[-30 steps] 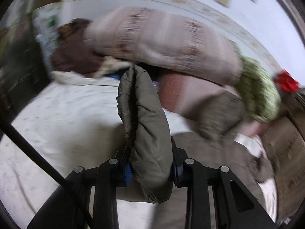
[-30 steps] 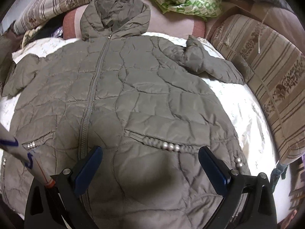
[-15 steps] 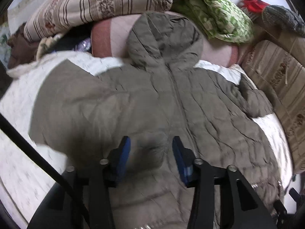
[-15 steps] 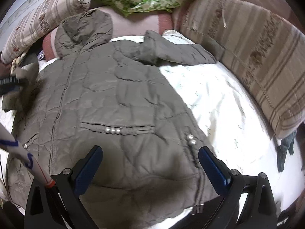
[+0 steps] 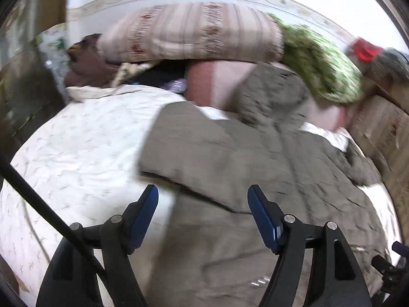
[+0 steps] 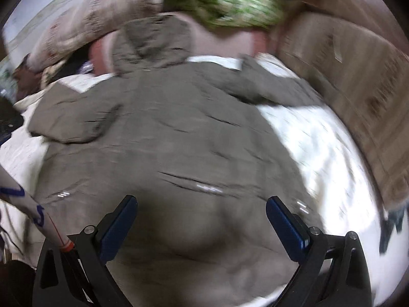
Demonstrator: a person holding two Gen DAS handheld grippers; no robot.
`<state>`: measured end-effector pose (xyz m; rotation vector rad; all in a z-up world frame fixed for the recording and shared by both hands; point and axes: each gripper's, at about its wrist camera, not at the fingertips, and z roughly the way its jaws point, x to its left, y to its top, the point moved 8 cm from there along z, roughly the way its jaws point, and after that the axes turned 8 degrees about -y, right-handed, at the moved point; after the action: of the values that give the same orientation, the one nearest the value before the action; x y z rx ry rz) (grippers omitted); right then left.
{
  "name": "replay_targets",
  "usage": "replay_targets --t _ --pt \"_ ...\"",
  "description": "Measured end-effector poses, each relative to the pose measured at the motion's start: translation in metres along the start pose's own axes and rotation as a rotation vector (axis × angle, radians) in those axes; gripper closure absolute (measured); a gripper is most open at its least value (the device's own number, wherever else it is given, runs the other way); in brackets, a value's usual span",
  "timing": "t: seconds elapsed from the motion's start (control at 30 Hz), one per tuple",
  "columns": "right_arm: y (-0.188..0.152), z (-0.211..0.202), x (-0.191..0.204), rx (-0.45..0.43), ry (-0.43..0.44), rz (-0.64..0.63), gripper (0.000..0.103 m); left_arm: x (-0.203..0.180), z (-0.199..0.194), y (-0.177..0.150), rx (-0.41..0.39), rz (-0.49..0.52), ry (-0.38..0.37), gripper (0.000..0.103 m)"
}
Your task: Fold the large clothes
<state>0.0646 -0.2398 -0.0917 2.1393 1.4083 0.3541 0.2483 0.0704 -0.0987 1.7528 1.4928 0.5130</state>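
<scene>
Now left sleeve (image 5: 194, 148) lies folded over coat (image 6: 179, 153) near bed (image 5: 76, 153) left edge. Left gripper (image 5: 203, 215) and right gripper (image 6: 200, 220) spread, nothing held. Risk judged: puffy sleeve springs open if unpressed.

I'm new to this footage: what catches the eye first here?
A big olive-grey puffer coat lies spread over the white bedspread, hood toward the pillows, one sleeve folded in across its front. Behind it, a bright green patterned blanket tops the bedding heap. Both grippers hover open.
</scene>
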Motion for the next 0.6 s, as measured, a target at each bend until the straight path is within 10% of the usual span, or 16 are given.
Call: replay_targets --t 0.27,0.43,0.53,0.6 --pt "0.061 0.034 0.136 -0.067 0.162 -0.130 0.001 0.088 0.028 -0.014 0.018 -0.211 -0.016 0.032" --pt "0.085 0.106 0.194 0.038 0.158 -0.128 0.002 0.106 0.035 -0.008 0.003 -0.205 0.050 0.031" --pt "0.086 0.132 0.216 0.103 0.182 -0.121 0.026 0.105 0.035 -0.006 0.000 -0.200 0.041 0.031" --pt "0.086 0.137 0.221 0.146 0.221 -0.100 0.063 0.104 0.035 -0.007 -0.001 -0.192 0.050 0.031"
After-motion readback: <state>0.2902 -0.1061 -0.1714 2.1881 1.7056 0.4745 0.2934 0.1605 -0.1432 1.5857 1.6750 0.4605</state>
